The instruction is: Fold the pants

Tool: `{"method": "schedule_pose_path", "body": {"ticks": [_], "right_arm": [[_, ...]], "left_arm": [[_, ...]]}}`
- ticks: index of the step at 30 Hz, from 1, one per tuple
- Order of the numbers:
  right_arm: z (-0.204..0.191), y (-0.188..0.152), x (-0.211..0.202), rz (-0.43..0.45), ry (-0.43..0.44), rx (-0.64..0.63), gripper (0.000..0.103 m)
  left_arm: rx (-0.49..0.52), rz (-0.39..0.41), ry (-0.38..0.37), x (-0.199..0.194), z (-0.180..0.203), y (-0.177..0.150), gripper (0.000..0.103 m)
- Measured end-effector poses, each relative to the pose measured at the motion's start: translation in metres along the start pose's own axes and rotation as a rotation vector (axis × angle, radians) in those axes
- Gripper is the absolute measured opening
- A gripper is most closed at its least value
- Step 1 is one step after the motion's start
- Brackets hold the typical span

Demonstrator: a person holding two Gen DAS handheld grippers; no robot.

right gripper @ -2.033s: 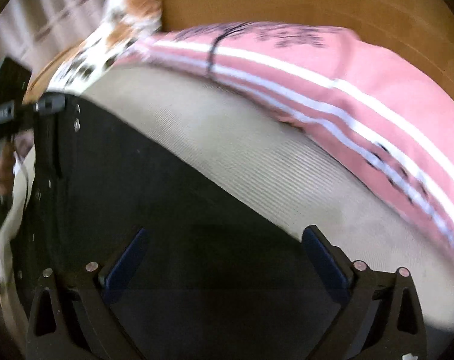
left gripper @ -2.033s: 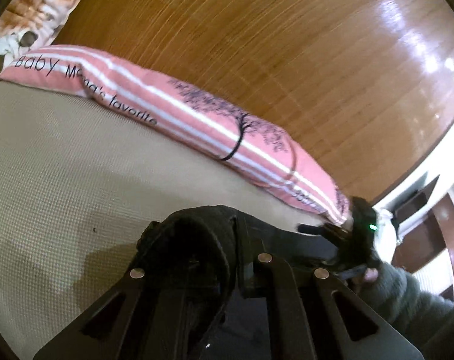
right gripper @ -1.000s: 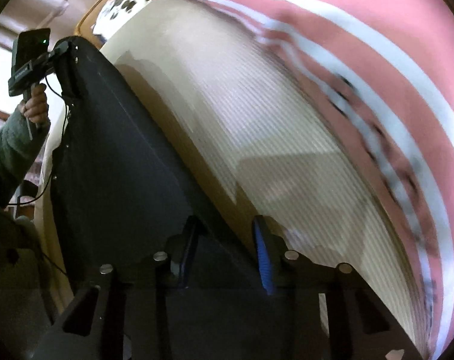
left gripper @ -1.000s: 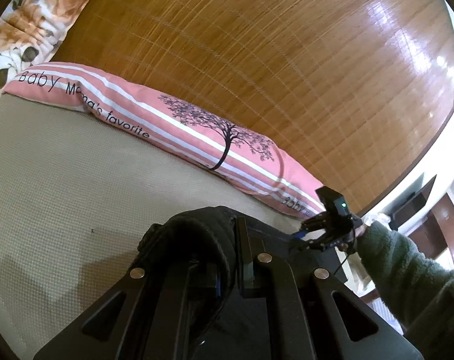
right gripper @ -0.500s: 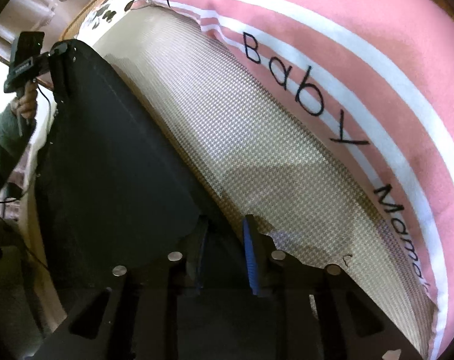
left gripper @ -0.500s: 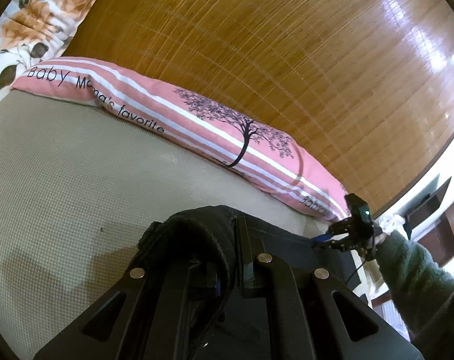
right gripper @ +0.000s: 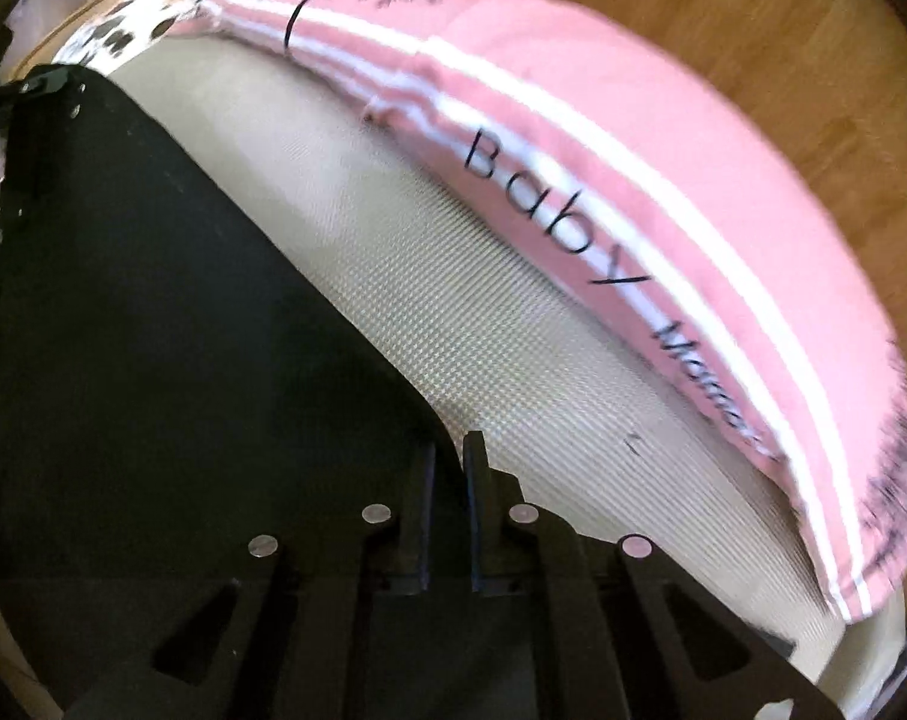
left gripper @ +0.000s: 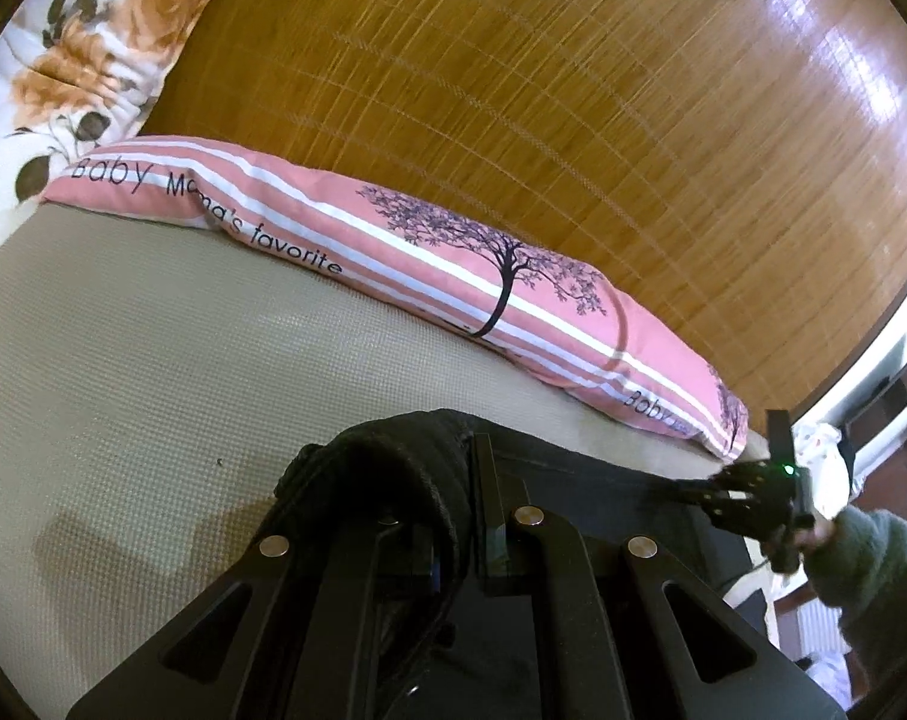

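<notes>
Gripping a bunched black edge of the pants (left gripper: pixel 393 480), the left gripper (left gripper: pixel 453 516) has its jaws closed tight on the cloth. The right gripper (right gripper: pixel 447 480) is likewise nearly closed, pinching another edge of the pants (right gripper: pixel 183 330), which stretch away to its left toward the other tongs at the far corner. Beyond both tongs lies the beige mattress (left gripper: pixel 183 360), and past it the pink striped pillow (left gripper: pixel 453 276) rests against the wooden headboard (left gripper: pixel 573 90).
</notes>
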State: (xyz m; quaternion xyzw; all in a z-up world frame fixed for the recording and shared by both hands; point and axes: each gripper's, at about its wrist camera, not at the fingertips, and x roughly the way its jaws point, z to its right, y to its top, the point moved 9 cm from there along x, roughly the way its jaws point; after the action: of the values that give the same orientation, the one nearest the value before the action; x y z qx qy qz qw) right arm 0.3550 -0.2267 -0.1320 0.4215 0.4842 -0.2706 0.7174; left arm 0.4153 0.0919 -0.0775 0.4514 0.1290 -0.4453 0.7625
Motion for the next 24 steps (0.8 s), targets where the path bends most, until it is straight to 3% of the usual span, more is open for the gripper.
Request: {"method": "schedule_pose_path", "body": {"ticks": [8, 12, 17, 24], "right_arm": [[-0.013, -0.013, -0.061, 0.062, -0.100, 0.050, 0.005], [-0.006, -0.055, -0.096, 0.075, -0.134, 0.072, 0.005], [-0.024, -0.104, -0.139, 0.101, -0.153, 0.133, 0.004], [-0.066, -0.164, -0.163, 0.082, -0.096, 0.220, 0.004]], "left_arm": [[0.034, 0.035, -0.025, -0.037, 0.020, -0.004, 0.007], [0.070, 0.039, -0.049, -0.061, 0.035, -0.016, 0.007], [0.125, 0.028, -0.067, -0.095, 0.051, -0.039, 0.007], [0.121, -0.016, -0.073, -0.139, 0.050, -0.090, 0.007]]}}
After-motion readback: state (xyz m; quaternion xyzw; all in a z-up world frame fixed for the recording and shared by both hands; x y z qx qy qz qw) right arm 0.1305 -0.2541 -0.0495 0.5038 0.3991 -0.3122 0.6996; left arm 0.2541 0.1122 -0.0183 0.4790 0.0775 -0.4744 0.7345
